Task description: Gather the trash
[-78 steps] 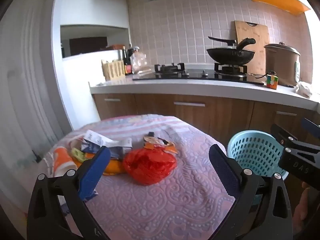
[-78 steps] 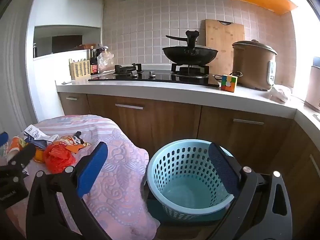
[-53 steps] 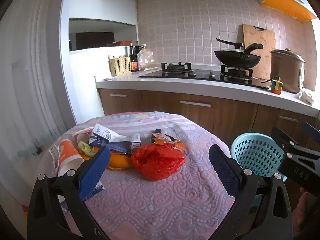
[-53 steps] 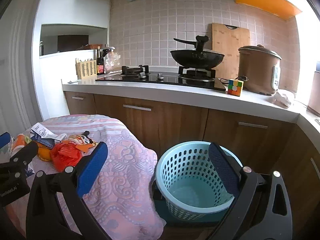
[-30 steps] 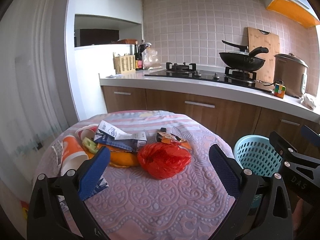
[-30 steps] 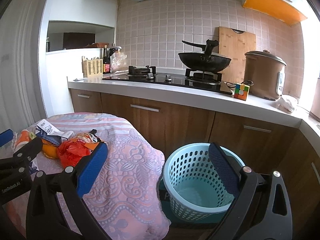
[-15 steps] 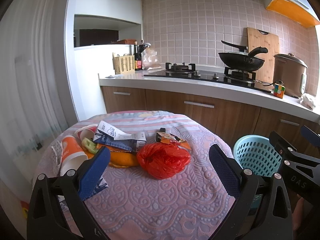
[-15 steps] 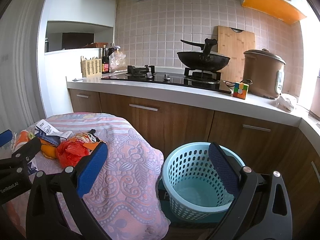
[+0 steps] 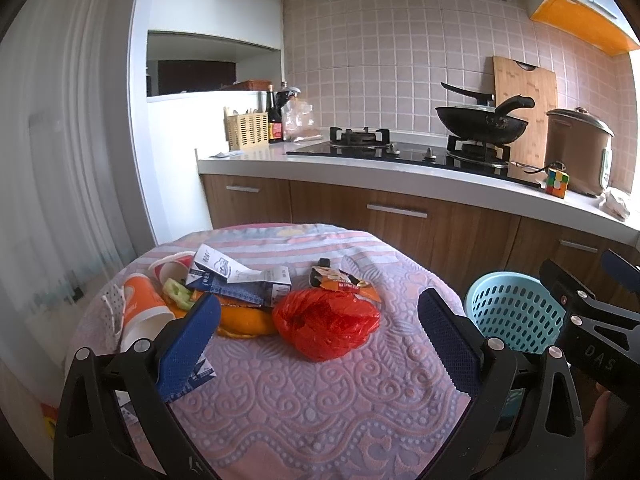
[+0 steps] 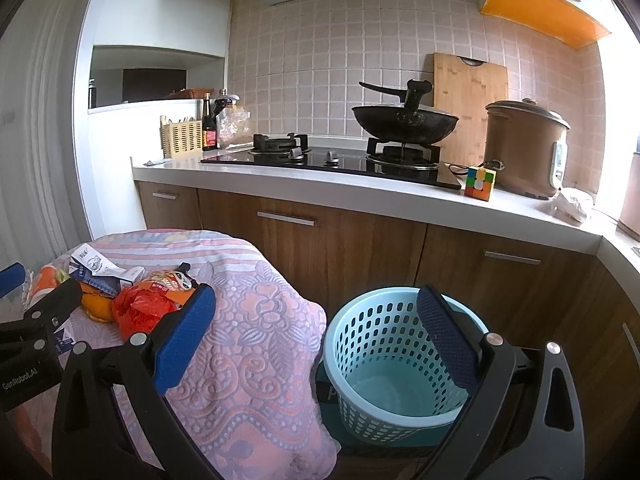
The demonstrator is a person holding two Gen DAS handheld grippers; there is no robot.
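Left wrist view — both claws, left claw (image 9: 318, 330) and right claw (image 10: 316, 330), gape empty.

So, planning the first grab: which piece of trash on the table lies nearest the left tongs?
The crumpled red plastic bag, lying frontmost in the pile, directly ahead of the open left tongs.

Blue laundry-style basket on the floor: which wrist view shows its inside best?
The right wrist view. There the blue basket sits between the open right gripper fingers, with its rim, perforated wall and bare bottom visible. The left wrist view catches only its upper part, cut off by both grippers.
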